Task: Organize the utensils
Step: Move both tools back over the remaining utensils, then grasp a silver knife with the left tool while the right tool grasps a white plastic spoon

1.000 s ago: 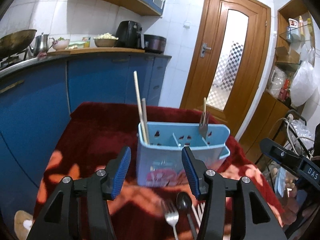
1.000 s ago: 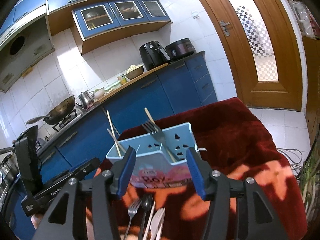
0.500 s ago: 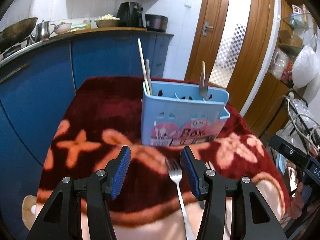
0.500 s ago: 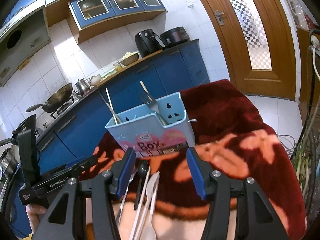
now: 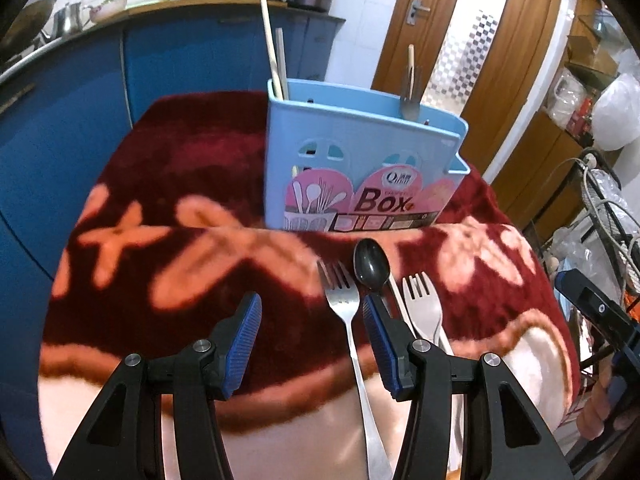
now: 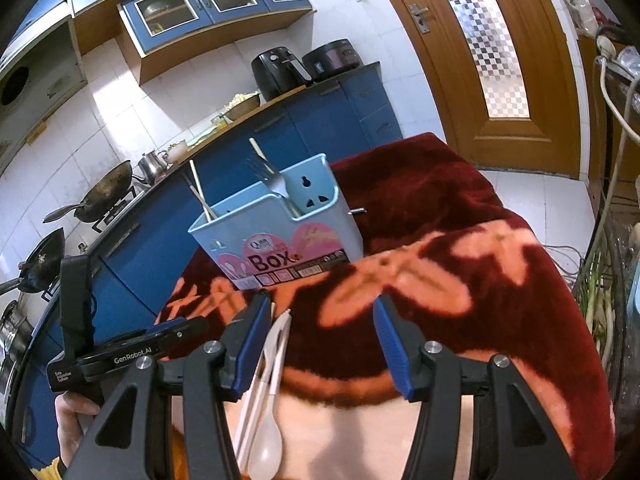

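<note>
A light blue utensil box [image 5: 360,164] stands on a red flowered blanket [image 5: 180,184]. It holds chopsticks [image 5: 274,48] at its left and a fork [image 5: 410,92] at its right; it also shows in the right wrist view [image 6: 280,236]. Loose on the blanket before it lie a metal fork [image 5: 348,320], a dark spoon [image 5: 372,266] and a pale fork [image 5: 422,306]. My left gripper [image 5: 310,344] is open and empty, low over the metal fork's handle. My right gripper [image 6: 320,344] is open and empty; white plastic utensils [image 6: 268,384] lie by its left finger.
Blue kitchen cabinets [image 5: 80,80] run along the left and back, with pans on a stove [image 6: 100,196]. A wooden door [image 5: 472,40] is behind the table. Shelves, bags and cables [image 5: 600,200] crowd the right side. The blanket's front edge is near both grippers.
Both grippers have pulled back from the box and tilted down toward the loose utensils on the blanket. Both stayed open and empty.
</note>
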Action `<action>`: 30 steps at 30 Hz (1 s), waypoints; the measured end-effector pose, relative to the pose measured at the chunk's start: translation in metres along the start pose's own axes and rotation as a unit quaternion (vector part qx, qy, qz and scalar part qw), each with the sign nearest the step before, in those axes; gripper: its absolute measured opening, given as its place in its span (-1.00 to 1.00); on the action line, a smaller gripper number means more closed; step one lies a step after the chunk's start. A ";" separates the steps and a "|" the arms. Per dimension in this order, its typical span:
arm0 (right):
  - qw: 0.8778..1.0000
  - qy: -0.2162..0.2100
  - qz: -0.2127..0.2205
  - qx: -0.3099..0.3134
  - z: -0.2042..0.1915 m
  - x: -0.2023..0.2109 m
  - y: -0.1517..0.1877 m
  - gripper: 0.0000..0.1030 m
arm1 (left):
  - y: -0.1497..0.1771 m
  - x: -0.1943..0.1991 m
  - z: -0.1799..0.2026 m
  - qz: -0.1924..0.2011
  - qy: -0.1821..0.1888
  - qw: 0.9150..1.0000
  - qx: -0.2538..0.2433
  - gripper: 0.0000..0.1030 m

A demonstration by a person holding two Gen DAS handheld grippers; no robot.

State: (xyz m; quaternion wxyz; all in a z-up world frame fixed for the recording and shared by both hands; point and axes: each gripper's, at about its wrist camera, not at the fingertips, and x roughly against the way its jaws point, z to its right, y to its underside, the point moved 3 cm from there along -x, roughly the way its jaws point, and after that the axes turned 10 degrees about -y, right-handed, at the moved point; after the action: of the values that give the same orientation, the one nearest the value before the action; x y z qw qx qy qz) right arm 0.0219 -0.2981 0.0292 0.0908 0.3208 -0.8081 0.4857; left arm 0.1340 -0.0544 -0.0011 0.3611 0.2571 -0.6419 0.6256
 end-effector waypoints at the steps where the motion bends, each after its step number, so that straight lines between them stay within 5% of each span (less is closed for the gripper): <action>1: 1.000 0.001 -0.001 -0.002 0.002 0.000 0.001 0.10 | 0.000 -0.003 0.001 -0.002 -0.001 1.000 0.000 0.06; 11: 1.000 0.007 -0.012 -0.018 0.017 -0.006 0.008 0.10 | -0.002 -0.028 0.002 -0.029 0.022 0.999 0.008 0.05; 22: 0.999 0.010 -0.024 -0.022 0.021 -0.013 0.012 0.10 | -0.005 -0.044 0.003 -0.050 0.087 0.995 0.029 -0.37; 30: 0.999 0.011 -0.028 -0.015 0.017 -0.015 0.013 0.10 | -0.002 -0.049 0.012 -0.055 0.123 0.991 0.024 -0.88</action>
State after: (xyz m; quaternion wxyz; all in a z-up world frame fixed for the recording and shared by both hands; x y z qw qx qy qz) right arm 0.0281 -0.3023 0.0039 0.1181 0.3366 -0.8047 0.4746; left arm 0.1635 -0.0728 -0.0380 0.4647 0.2219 -0.5627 0.6466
